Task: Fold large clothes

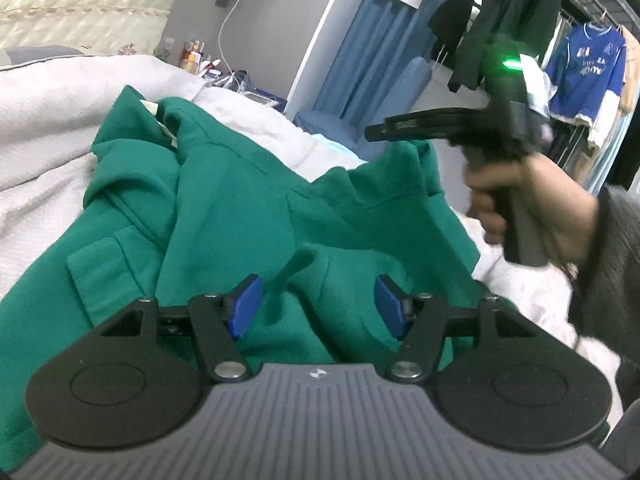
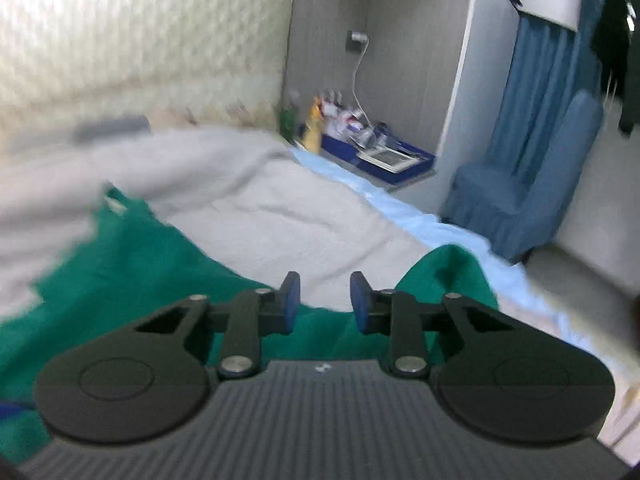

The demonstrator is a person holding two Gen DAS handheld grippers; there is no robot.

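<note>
A large green garment (image 1: 224, 200) lies crumpled on the white bedcover (image 1: 48, 120), with a pocket flap at its left and a pale label near the collar. My left gripper (image 1: 318, 306) hovers low over its near folds, blue pads wide apart and nothing pressed between them. A hand holds my right gripper (image 1: 374, 130) raised above the garment's far right edge, seen from the side. In the right wrist view the right gripper (image 2: 325, 302) shows a narrow gap between its pads, empty, with the green garment (image 2: 140, 264) below and to the left.
A bedside shelf with bottles and a blue tray (image 2: 384, 156) stands beyond the bed. A blue covered chair (image 2: 528, 196) sits at the right by a blue curtain. Dark clothes and a blue jersey (image 1: 584, 76) hang on a rack at the far right. A padded headboard (image 1: 80, 4) backs the bed.
</note>
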